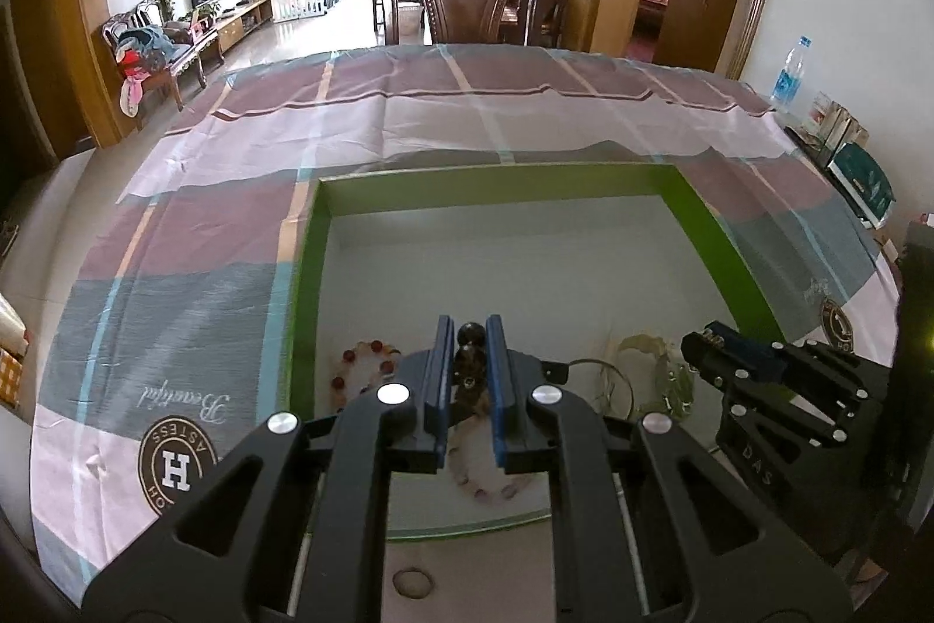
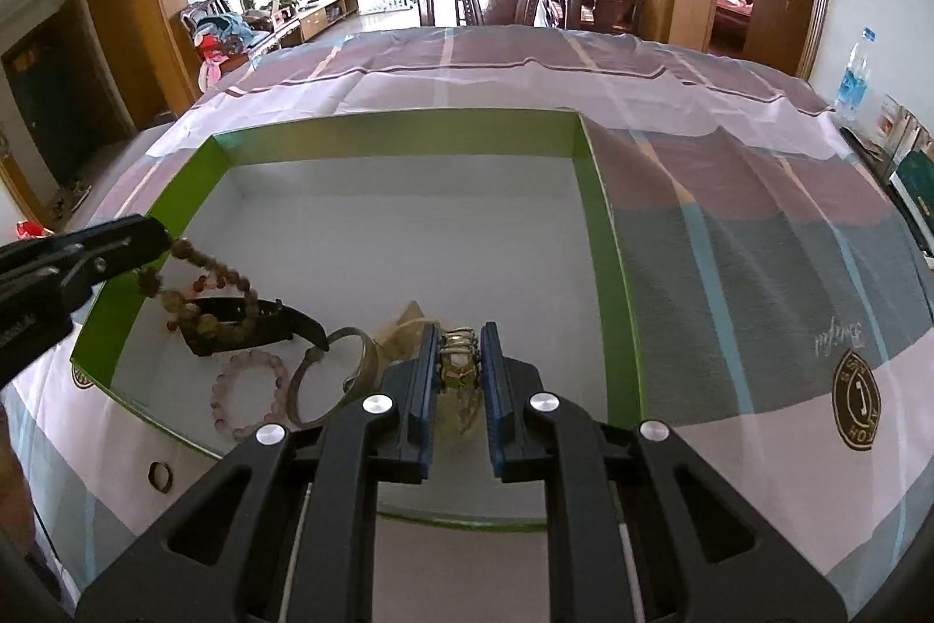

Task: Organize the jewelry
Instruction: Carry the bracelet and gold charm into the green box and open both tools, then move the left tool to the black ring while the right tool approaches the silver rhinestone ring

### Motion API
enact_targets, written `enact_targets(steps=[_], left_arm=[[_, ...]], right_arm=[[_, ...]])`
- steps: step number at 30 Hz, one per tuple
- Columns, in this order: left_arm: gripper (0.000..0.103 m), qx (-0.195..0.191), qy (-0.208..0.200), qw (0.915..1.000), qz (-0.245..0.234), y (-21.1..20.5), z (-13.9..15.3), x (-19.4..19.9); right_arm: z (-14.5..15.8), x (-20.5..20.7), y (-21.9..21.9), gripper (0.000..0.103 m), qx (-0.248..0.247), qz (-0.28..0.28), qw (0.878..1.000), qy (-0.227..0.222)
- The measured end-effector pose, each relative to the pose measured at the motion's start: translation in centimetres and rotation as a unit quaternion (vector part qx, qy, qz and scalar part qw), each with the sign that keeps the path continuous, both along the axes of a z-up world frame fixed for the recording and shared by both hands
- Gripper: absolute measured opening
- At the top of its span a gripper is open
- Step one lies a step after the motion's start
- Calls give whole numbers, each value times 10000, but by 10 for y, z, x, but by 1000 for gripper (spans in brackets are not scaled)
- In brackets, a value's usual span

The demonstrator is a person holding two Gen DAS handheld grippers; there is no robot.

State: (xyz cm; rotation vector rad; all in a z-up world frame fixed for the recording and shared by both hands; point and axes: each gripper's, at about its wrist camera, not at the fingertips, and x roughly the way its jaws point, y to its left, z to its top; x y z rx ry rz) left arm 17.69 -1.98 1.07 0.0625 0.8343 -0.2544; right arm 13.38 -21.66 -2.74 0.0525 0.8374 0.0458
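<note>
Right gripper [image 2: 459, 360] stands over the green-walled box [image 2: 619, 272], its blue pads closely flanking a gold-toned bracelet [image 2: 458, 366], while the left gripper [image 2: 157, 237] carries a brown bead strand [image 2: 216, 267].

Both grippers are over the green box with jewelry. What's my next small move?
Probably lower the left gripper and release its bead strand onto bare box floor: the strand hangs over the piled pieces, clamped in shut jaws, while the box's far half is free.
</note>
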Motion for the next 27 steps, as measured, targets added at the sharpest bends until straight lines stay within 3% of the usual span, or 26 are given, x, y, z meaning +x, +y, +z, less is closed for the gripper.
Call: enact_targets(steps=[2, 3, 7, 11, 15, 20, 27], left_arm=[[23, 45, -9, 10000, 14, -1, -2, 0], [29, 58, -27, 10000, 24, 0, -2, -2], [35, 77, -189, 9997, 106, 12, 6, -22], [48, 209, -346, 9987, 305, 33, 7, -60], [49, 276, -232, 9985, 406, 55, -12, -95], [49, 271, 324, 9984, 385, 64, -54, -108], [51, 366, 443, 9980, 244, 52, -68, -112]], right_arm=[[1, -1, -4, 44, 81, -16, 10000, -31], [3, -4, -7, 46, 119, -31, 9999, -95], [13, -15, -10, 47, 165, -24, 9992, -375], [19, -32, -14, 47, -25, -220, 9993, -293], [20, -70, -17, 49, -42, 0, 9998, -188], [-5, -109, -13, 51, -253, 167, 9994, 134], [-36, -135, 5, 51, -95, 526, 9967, 605]])
